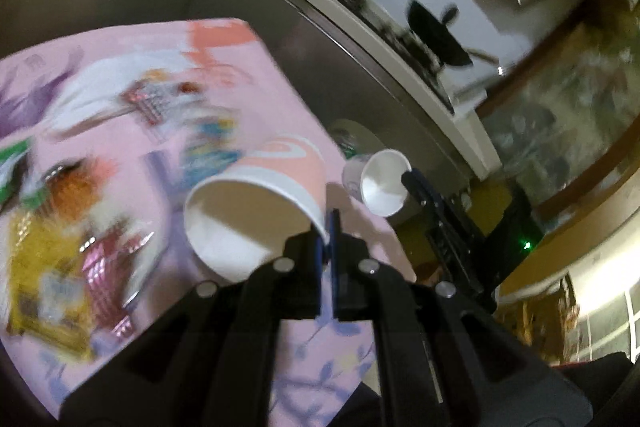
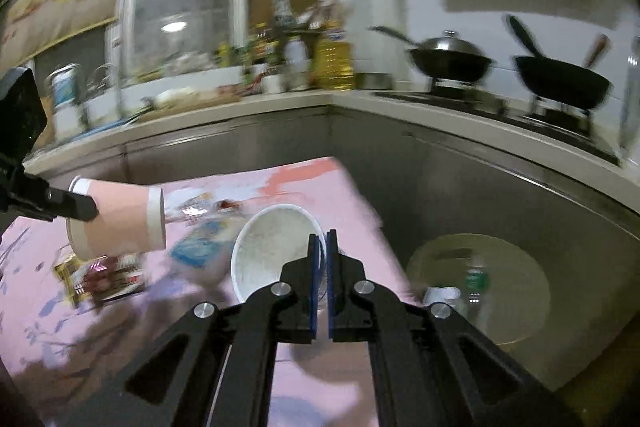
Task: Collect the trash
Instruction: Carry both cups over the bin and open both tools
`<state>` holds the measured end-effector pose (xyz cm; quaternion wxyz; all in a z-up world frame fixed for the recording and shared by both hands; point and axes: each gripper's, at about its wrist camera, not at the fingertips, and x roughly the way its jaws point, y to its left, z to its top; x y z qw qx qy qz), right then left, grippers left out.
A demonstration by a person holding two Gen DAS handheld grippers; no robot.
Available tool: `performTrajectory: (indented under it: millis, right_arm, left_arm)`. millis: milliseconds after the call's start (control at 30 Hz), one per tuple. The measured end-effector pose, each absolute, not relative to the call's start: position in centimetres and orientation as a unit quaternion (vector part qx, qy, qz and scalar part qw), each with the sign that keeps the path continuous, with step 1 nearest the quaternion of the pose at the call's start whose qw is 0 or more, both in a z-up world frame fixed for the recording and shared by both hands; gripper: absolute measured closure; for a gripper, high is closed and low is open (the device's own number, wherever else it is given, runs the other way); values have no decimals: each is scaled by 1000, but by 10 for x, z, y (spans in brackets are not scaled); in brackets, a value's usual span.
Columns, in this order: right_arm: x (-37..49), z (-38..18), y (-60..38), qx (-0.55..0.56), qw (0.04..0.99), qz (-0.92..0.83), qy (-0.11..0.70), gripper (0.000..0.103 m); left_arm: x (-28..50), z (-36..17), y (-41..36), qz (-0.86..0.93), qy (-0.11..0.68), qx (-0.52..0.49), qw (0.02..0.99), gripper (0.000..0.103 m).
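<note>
My left gripper (image 1: 328, 227) is shut on the rim of a pink and white paper cup (image 1: 260, 195), held tilted above the pink tablecloth (image 1: 280, 87). The same cup (image 2: 120, 223) shows at left in the right wrist view, with the left gripper's fingers (image 2: 72, 207) on it. My right gripper (image 2: 323, 247) is shut on the rim of a white paper cup (image 2: 272, 251), also above the table. That white cup (image 1: 384, 187) shows in the left wrist view, held at the table's right edge. Snack wrappers (image 1: 72, 267) lie on the cloth.
A round bin (image 2: 480, 287) with a bottle and a cup inside stands on the floor right of the table. More wrappers (image 2: 100, 275) lie on the cloth (image 2: 300, 187). Behind are dark cabinets, a counter with two woks (image 2: 452, 61) and bottles.
</note>
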<state>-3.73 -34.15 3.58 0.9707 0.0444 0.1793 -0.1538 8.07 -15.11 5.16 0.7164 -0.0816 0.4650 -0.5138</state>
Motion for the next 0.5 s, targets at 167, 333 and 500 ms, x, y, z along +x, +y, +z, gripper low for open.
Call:
performTrajectory:
  millis: [167, 333, 500]
  right_arm:
    - [-62, 27, -433, 103, 953, -223, 175, 102]
    - [-73, -3, -515, 169, 924, -273, 207, 102]
    - [-71, -30, -540, 198, 908, -286, 231, 102]
  left_arm:
    - [88, 55, -272, -552, 471, -25, 687, 100]
    - [92, 41, -378, -570, 485, 12, 663, 100]
    - [86, 11, -451, -566, 502, 55, 651, 100]
